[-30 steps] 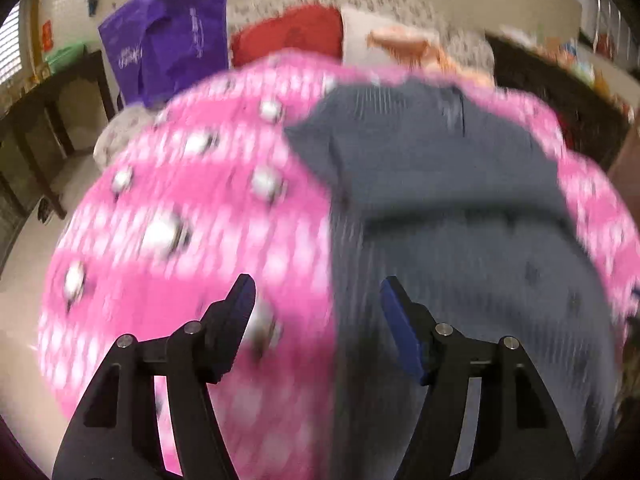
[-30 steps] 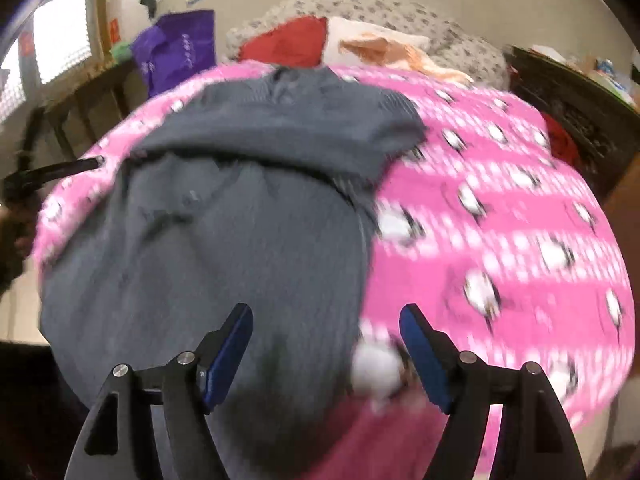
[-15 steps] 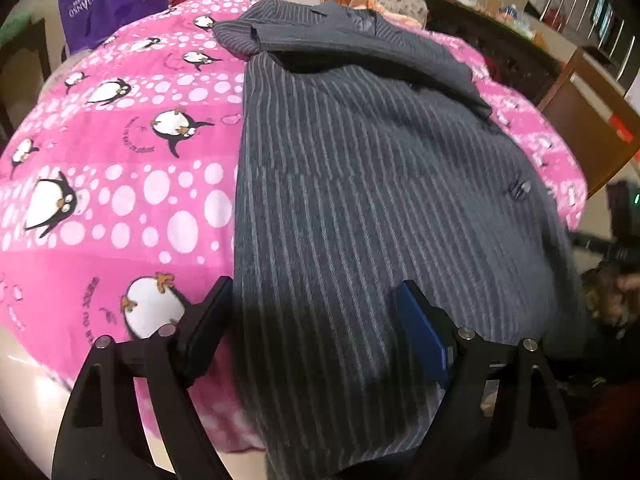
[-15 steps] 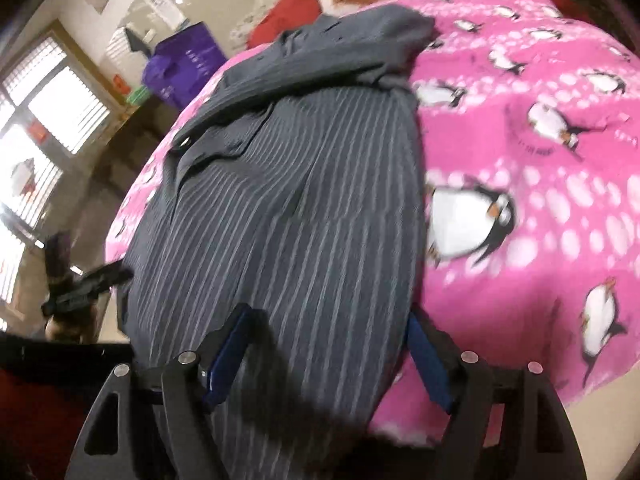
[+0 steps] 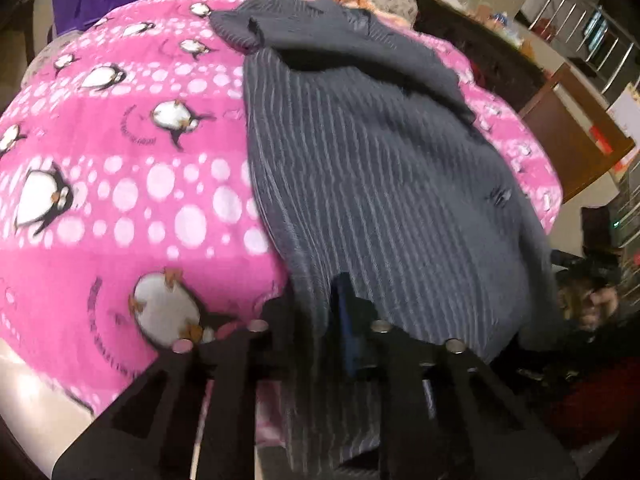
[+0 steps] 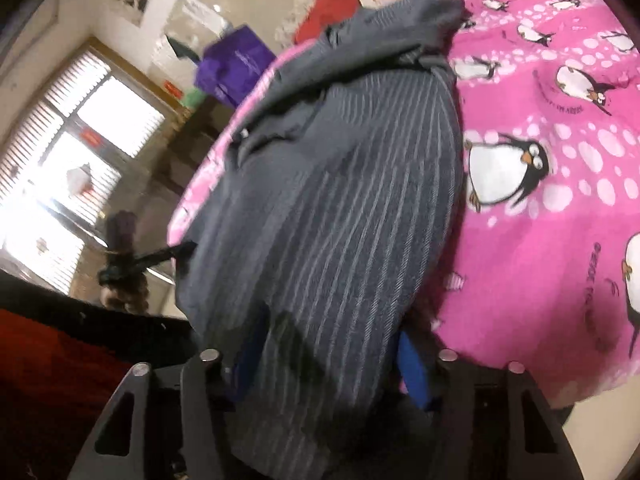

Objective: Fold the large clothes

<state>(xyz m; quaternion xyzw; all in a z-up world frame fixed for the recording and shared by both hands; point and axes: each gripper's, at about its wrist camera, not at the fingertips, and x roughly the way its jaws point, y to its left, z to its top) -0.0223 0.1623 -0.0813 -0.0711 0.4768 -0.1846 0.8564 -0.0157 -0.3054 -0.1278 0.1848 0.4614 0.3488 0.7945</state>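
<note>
The grey striped garment (image 5: 380, 168) is being spread over the pink penguin blanket (image 5: 120, 184). Its near hem is being pinched by the nearly closed left gripper (image 5: 316, 316). Fabric is lying between the wider-set jaws of the right gripper (image 6: 324, 352); whether it is being gripped cannot be told.

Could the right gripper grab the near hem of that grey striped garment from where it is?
Probably yes: the right gripper already has the hem of the grey pinstriped garment bunched between its blue-padded fingers, with nothing in between. How firmly they pinch it is unclear.
</note>
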